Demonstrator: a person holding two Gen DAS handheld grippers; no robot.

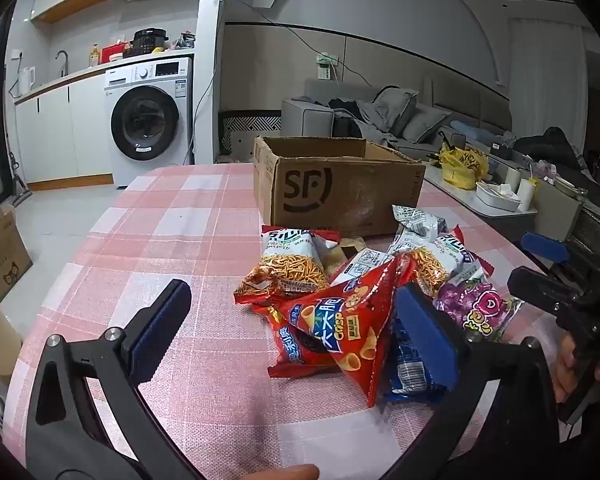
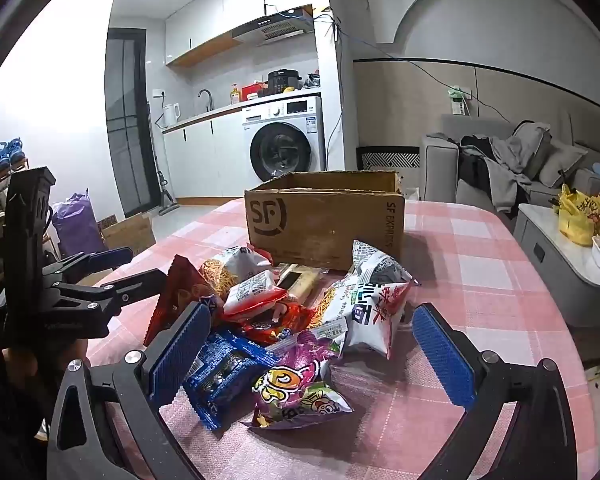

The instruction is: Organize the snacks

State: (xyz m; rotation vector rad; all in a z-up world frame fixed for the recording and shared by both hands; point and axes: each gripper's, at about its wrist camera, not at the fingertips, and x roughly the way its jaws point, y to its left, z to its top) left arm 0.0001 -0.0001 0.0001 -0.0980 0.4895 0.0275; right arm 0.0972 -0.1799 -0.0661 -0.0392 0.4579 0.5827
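Our snack bags (image 2: 284,320) lie piled on the counter (image 1: 188,216), near the cardboard box (image 2: 324,220). Both our left hand-held gripper (image 1: 296,328) and right hand-held gripper (image 2: 312,356) are spread wide, holding nothing. We think the bags are light, puffy and slippery, so we pinch a crimped edge.

One cardboard box (image 2: 324,222) is seen on the tabletop (image 2: 480,264). Three noodle-snack packets are counted: one (image 1: 292,264) at the left of the pile and two (image 2: 374,304) at its right. One red Crisp bag (image 1: 352,320), one blue packet (image 2: 224,368), one purple packet (image 2: 300,384) and one beige packet (image 2: 304,280) are counted.
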